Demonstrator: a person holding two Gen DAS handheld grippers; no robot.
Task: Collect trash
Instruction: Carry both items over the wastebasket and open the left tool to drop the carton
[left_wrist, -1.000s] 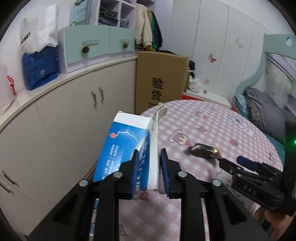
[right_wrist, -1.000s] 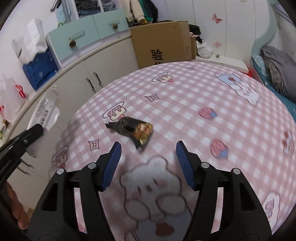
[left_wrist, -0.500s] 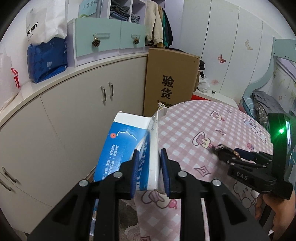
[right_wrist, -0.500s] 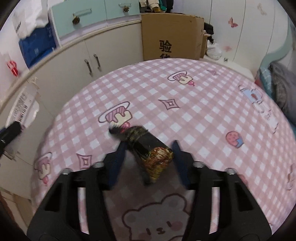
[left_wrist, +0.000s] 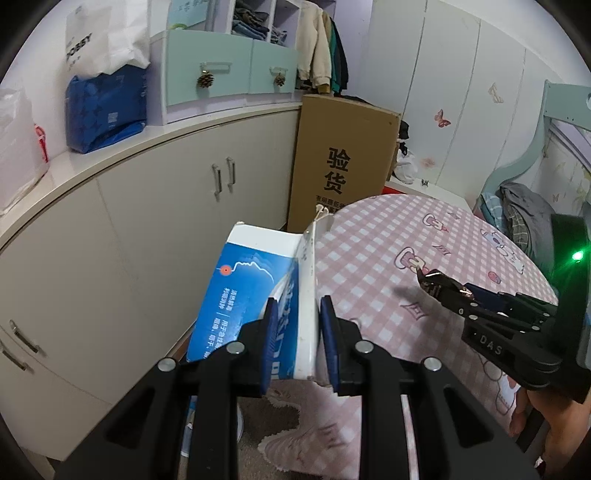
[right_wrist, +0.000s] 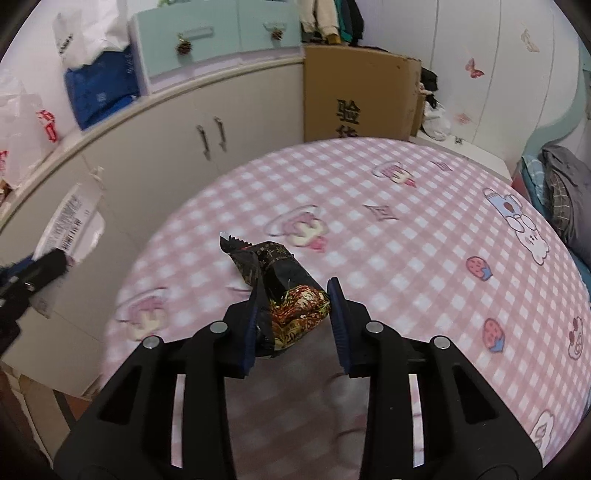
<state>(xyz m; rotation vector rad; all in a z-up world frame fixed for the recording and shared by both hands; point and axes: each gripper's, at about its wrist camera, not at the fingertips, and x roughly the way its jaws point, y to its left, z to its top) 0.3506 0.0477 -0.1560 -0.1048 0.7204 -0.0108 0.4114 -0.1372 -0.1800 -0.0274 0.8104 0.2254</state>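
My left gripper (left_wrist: 297, 334) is shut on a flattened blue and white carton (left_wrist: 255, 295) and holds it off the left edge of the round table (left_wrist: 369, 280). My right gripper (right_wrist: 295, 319) is shut on a black snack wrapper (right_wrist: 275, 286) with a red and gold end, and holds it above the pink checked tablecloth (right_wrist: 406, 258). The right gripper also shows in the left wrist view (left_wrist: 454, 295), with the wrapper (left_wrist: 430, 281) sticking out of its tips. The left gripper's fingertip (right_wrist: 44, 264) and the white side of the carton (right_wrist: 68, 225) show at the left of the right wrist view.
Beige cabinets (left_wrist: 147, 229) run along the left wall under a counter with a blue pack (left_wrist: 105, 110) and white bags. A tall cardboard box (left_wrist: 343, 162) stands behind the table. A bed (left_wrist: 524, 210) lies at the right.
My right gripper closed on the black wrapper and lifted it off the table. My left gripper kept its hold on the carton and drew back to the left of the table.
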